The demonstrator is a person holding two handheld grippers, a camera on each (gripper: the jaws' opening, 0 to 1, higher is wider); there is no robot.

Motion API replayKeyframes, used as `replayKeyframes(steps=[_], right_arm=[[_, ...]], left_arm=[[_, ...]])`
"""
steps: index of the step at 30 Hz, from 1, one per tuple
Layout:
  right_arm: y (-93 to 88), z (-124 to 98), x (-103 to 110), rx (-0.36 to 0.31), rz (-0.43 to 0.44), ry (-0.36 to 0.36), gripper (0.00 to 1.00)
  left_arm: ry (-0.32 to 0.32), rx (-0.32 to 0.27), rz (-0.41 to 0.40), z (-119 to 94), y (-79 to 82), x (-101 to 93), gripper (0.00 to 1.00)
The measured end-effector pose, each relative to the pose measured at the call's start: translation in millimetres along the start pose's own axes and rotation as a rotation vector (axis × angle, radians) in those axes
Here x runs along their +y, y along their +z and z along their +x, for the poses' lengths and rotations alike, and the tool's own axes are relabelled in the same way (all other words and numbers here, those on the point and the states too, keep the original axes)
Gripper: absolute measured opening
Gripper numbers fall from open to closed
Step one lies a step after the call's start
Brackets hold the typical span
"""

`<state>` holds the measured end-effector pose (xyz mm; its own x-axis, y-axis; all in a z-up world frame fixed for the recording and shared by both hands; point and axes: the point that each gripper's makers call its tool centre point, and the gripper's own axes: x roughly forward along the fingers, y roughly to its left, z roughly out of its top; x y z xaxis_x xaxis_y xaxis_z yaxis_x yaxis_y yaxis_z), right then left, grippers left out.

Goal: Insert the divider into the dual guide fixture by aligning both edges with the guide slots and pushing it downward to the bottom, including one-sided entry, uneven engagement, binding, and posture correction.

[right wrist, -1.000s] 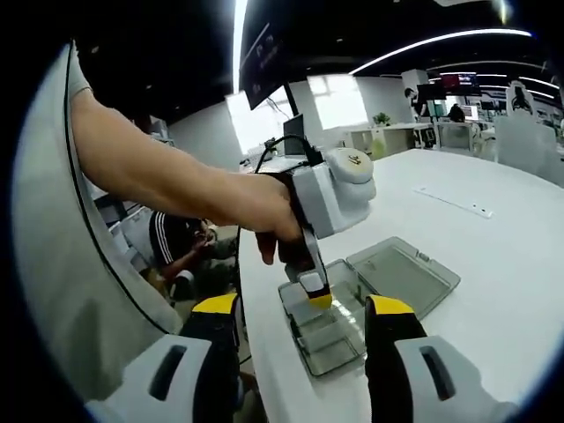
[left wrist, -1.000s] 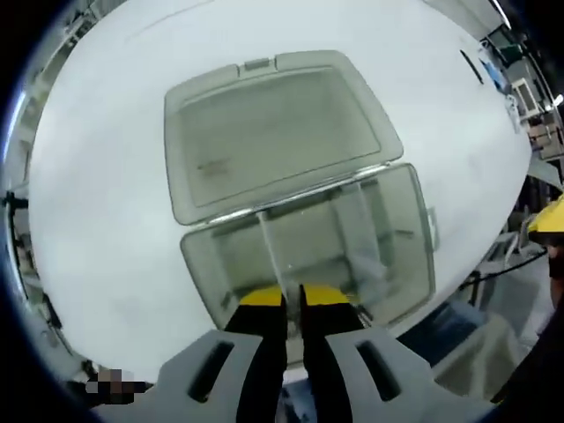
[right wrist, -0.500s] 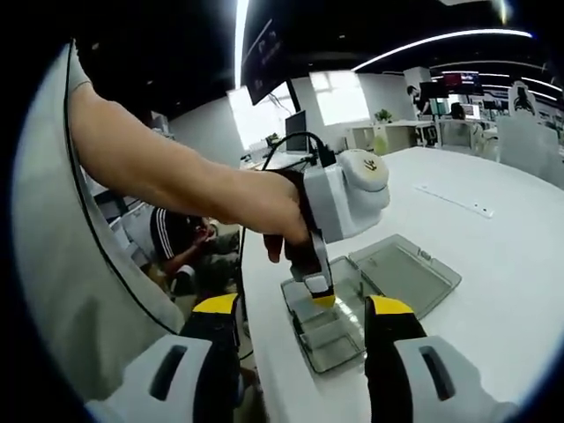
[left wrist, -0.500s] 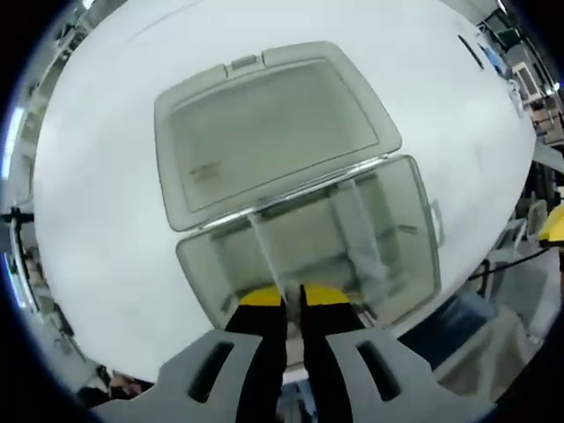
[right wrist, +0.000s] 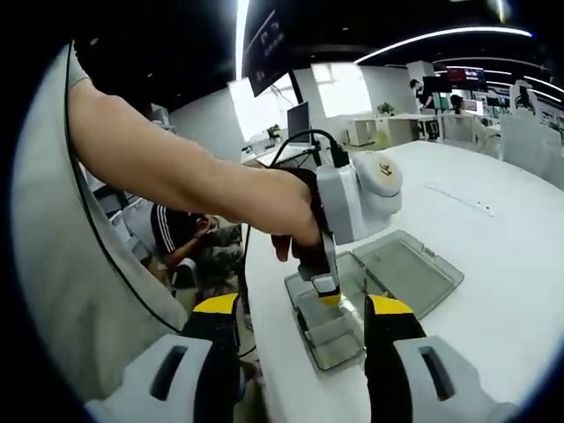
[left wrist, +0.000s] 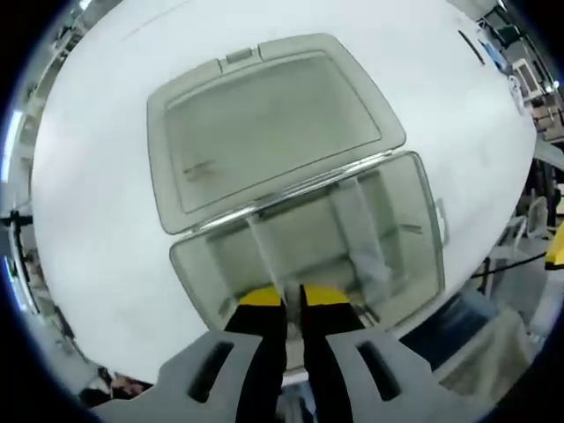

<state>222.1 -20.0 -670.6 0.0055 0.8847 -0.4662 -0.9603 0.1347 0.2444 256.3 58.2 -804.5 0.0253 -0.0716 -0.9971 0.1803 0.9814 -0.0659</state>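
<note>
A clear plastic box (left wrist: 401,264) stands on the white table with its lid (left wrist: 264,123) folded back flat. My left gripper (left wrist: 293,298) is shut on a thin clear divider (left wrist: 267,251), which stands upright across the box's left part. A second clear divider (left wrist: 357,220) stands further right in the box. In the right gripper view, a person's hand holds the left gripper (right wrist: 328,289) straight down over the box (right wrist: 333,333). My right gripper (right wrist: 301,308) hangs open in front of the table's edge, with nothing between its fingers.
The white table (left wrist: 97,176) spreads wide around the box, its edge close below the box. A thin dark strip (right wrist: 458,201) lies far across the table. A person's arm (right wrist: 167,172) crosses the right gripper view. Someone sits beyond the table's edge (right wrist: 181,247).
The left gripper stays shut on the divider. The box looks slightly larger in its view. In the right gripper view the hand and left gripper have shifted a little right.
</note>
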Motion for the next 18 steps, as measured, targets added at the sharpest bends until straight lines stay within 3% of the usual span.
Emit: replayKeyframes(steps=[18], right_arm=[[3.3, 3.1, 2.1, -0.008, -0.001, 0.007, 0.53]], left_arm=[[-0.039, 0.004, -0.038, -7.8, 0.7, 0.7, 0.02]])
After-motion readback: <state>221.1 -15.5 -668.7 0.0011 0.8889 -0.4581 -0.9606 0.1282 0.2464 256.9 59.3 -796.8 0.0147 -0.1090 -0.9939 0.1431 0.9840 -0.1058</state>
